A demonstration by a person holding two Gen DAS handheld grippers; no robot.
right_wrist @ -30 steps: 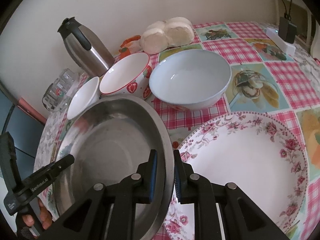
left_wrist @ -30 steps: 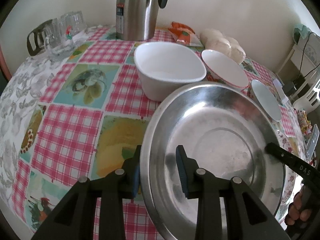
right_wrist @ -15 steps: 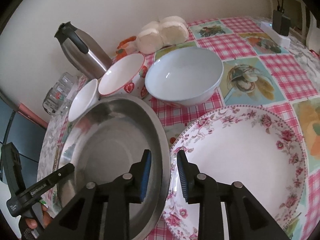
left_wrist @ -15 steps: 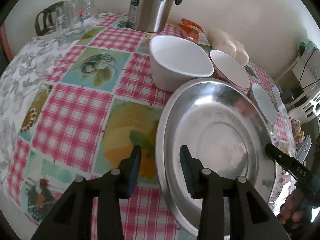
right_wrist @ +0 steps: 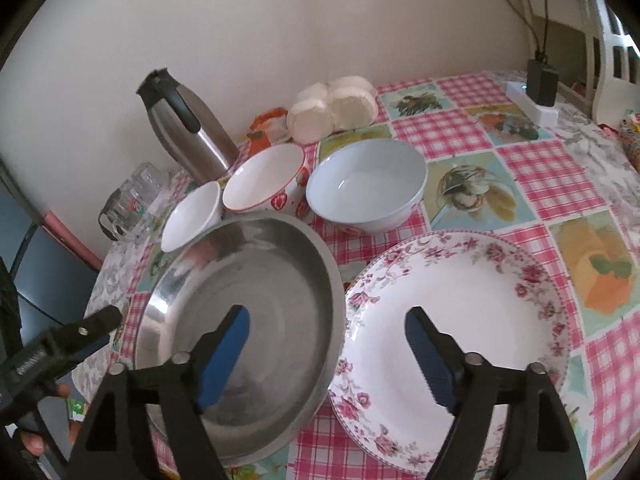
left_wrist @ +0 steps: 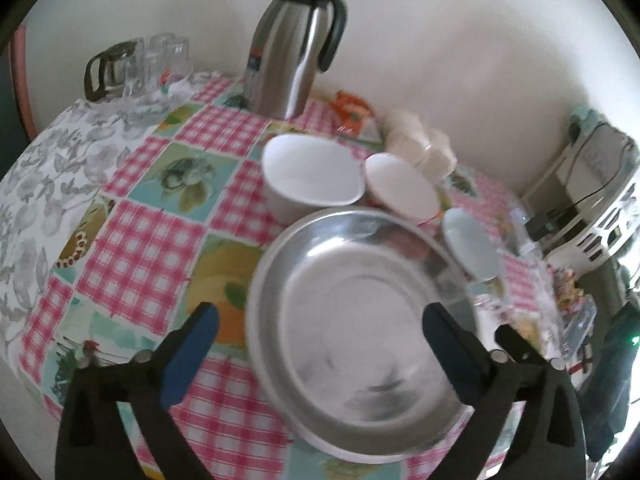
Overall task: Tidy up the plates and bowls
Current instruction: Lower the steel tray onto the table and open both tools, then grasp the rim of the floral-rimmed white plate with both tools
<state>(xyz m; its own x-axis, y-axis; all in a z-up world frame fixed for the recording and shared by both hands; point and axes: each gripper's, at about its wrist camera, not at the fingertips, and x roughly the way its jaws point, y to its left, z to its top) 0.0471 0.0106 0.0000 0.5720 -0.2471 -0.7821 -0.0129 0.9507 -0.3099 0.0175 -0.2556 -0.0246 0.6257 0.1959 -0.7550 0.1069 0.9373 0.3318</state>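
The wall is plain cream and closes the scene at 12 o'clock. The table carries an oilcloth of pink check and fruit panels.

In the right wrist view, the steel pan sits at 8 o'clock, its rim just beside the floral plate at 4 o'clock. Behind them stands a row of three bowls: the blue bowl at 12 o'clock, the red-rimmed bowl at 11 o'clock, the small white bowl at 10 o'clock. The flask stands upright against the wall at 11 o'clock. Glass mugs sit at 10 o'clock. A charger on a white socket strip lies at 1 o'clock.

The right gripper has just been opening; its jaws stand spread above the pan rim and plate rim, pinching nothing. The left gripper has likewise just been opening; its jaws stand wide apart over the pan, clear of it. A hand shows at 8 o'clock.
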